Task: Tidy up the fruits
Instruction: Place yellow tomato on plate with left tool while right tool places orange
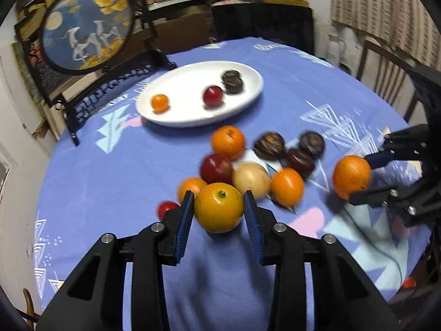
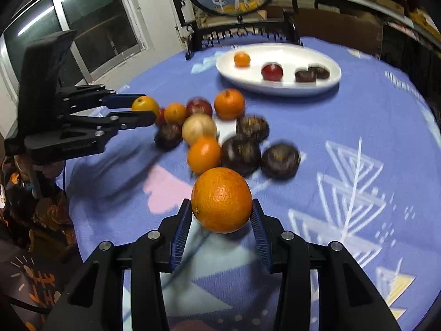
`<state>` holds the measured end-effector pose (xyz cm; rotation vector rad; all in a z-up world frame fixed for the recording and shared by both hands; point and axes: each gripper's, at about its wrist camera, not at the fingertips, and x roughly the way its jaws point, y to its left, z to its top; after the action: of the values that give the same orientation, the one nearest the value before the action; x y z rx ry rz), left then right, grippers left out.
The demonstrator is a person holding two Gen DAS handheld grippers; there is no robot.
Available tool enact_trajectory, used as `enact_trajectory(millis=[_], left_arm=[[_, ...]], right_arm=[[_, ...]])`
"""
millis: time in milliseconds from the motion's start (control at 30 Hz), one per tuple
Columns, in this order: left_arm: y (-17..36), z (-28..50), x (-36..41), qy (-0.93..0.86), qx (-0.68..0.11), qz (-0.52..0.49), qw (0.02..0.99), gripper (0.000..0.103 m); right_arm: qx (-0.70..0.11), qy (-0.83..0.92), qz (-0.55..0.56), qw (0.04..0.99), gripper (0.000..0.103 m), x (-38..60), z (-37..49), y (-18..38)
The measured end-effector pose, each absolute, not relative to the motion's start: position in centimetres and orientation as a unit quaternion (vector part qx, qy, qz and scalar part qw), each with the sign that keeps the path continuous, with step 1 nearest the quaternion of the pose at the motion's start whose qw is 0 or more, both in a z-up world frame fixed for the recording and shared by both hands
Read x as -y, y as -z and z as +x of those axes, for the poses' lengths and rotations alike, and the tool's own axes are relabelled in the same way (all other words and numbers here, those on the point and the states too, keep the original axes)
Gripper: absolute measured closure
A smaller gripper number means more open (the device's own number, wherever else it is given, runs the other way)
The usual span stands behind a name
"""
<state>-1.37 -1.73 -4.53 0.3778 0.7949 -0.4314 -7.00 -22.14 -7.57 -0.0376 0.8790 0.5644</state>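
My left gripper point(image 1: 218, 207) is shut on a yellow-orange citrus point(image 1: 219, 207), held just above the blue tablecloth; it also shows in the right wrist view point(image 2: 143, 111). My right gripper point(image 2: 222, 209) is shut on a large orange point(image 2: 222, 200), which the left wrist view shows too point(image 1: 352, 176). A loose pile lies between them: oranges point(image 1: 228, 142), a red apple point(image 1: 216, 168), a pale yellow fruit point(image 1: 251, 179) and several dark brown fruits point(image 1: 269, 145). A white oval plate point(image 1: 193, 118) beyond holds a small orange, a red fruit and two dark fruits.
A round framed picture on a black stand point(image 1: 88, 27) sits at the table's far edge behind the plate. Wooden chairs point(image 1: 386, 74) stand around the round table. A window point(image 2: 82, 33) is at the left in the right wrist view.
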Motion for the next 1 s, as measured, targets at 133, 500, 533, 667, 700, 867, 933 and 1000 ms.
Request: enact_trajectory(millis=[133,500,533,667,700,867,933,1000], left_arm=[[1.9,1.1,1.5,0.187,-0.363,0.160,0.899,0.067],[-2.4,8.3,2.6,0.135,-0.331,0.102,0.928,0.067],[-2.1,9.1,2.7,0.132,-0.335,0.099,0.928,0.067],[-0.7,11.0,3.3,0.123,-0.350,0.099,0.923,0.067],[-0.3,11.4,3.5,0.121,-0.352,0.103,0.922,0.067],[1.2,13.6,4.0,0.106,-0.361,0.115,0.919,0.067],[1.5,14.3,4.2,0.104,-0.363,0.118,0.918,0.067],[1.8,14.8,4.4,0.101,-0.362,0.125,0.918,0.067]], right_arm=[[-0.378,-0.266,-0.026,0.887,0.059,22.0,-5.8,4.0],[-0.300,-0.245,0.004,0.922,0.059,23.3,-0.2,-1.9],[-0.300,-0.244,0.009,0.922,0.059,23.4,0.5,-1.9],[-0.307,-0.239,0.019,0.921,0.059,23.5,3.0,-1.5],[-0.309,-0.238,0.020,0.921,0.059,23.4,3.5,-1.3],[-0.319,-0.234,0.029,0.918,0.059,23.3,6.1,-0.5],[-0.323,-0.234,0.029,0.916,0.059,23.2,6.9,-0.1],[-0.326,-0.233,0.028,0.916,0.059,23.2,7.4,0.2]])
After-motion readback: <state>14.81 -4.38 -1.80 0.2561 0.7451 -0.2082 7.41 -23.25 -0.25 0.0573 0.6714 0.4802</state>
